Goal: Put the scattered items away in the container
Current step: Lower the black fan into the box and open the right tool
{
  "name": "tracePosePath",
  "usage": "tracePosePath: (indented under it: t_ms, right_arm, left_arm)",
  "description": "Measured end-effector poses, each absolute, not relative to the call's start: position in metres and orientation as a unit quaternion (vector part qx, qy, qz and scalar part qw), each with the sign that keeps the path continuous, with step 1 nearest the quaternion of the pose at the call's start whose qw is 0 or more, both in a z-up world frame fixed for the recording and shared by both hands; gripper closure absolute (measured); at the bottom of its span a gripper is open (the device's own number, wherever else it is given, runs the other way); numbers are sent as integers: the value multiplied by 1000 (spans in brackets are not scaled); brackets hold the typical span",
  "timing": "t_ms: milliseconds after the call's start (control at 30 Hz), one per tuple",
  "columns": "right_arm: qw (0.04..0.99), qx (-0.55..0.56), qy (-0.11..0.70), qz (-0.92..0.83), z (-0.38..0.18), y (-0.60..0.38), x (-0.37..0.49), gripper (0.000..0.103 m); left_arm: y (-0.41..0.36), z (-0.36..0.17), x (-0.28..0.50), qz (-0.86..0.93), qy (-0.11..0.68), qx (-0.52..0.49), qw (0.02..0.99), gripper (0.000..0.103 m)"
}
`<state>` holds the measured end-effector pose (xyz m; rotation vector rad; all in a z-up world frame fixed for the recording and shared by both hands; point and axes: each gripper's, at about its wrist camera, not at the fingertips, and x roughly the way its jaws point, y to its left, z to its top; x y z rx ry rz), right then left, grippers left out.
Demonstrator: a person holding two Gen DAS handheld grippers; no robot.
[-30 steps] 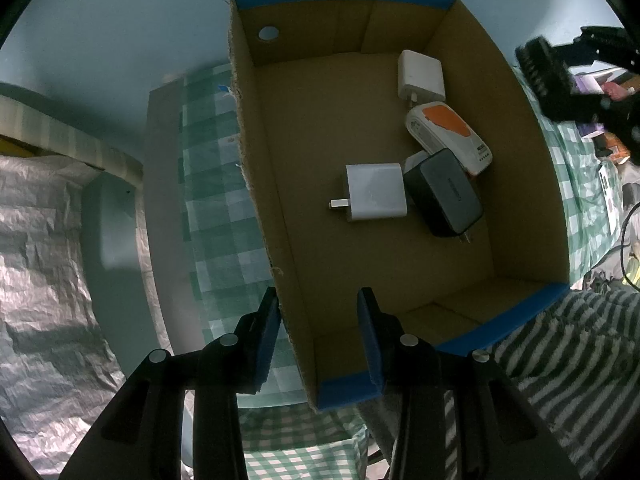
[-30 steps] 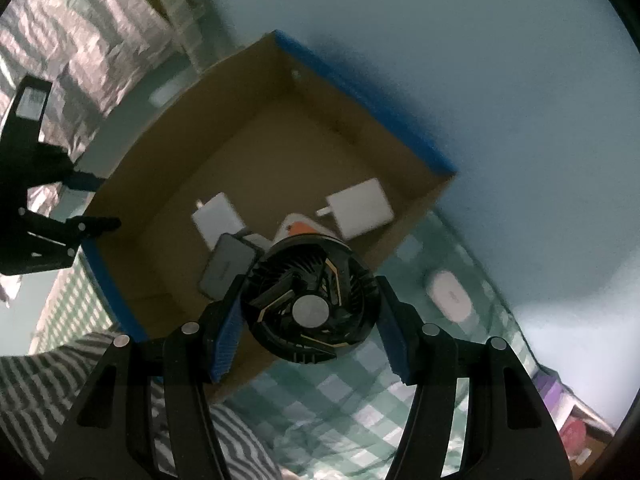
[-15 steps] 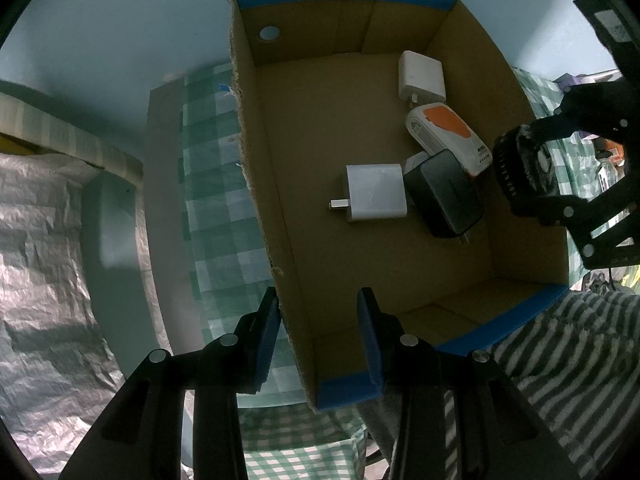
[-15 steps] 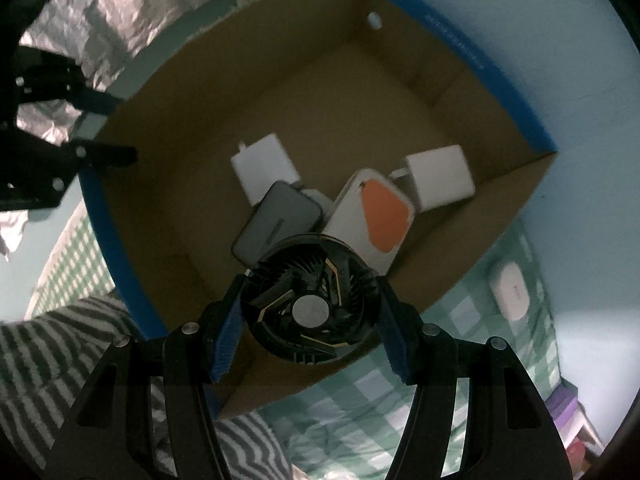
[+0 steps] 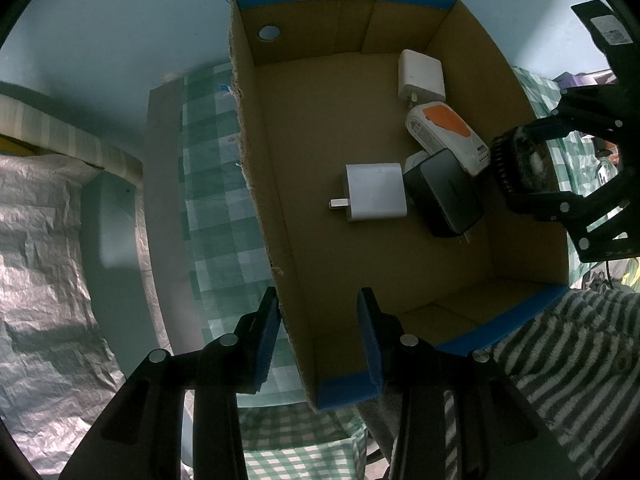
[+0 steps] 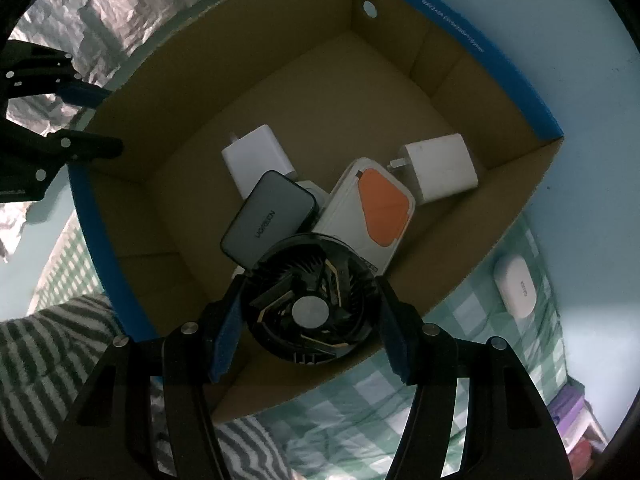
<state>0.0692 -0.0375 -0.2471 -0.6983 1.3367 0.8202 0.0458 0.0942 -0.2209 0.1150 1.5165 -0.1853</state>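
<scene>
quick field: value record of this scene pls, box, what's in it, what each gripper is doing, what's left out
container: cardboard box with blue rim, open top
inside: two white chargers, dark grey charger, white and orange device
right gripper: shut on black fan, above the box's near wall
left gripper: jaws astride the box's side wall
outside: white case on checked cloth
</scene>
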Motion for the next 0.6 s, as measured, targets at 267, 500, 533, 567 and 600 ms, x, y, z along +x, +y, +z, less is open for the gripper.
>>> tracePosePath:
  t_ms: [267,500,533,567,600]
  right_arm:
    - [669,-294,579,362,-227,-51,76,31]
    - [687,-276,568,359,-207,-61,85,31]
    - [689,-274,567,358,-204,-62,86,31]
    - [693,-271,565,356,-201,-65,88,31]
    - [694,-271,565,356,-200,-62,89,31]
  left_arm:
    - [92,-221,44,-83,686,52,721,65]
    - [92,-221,44,-84,687,53,720,65]
    - [92,-222,44,-84,687,53,720,65]
    - [92,-221,43,-84,687,53,720,65]
    - [92,-221,43,-84,687,53,720,65]
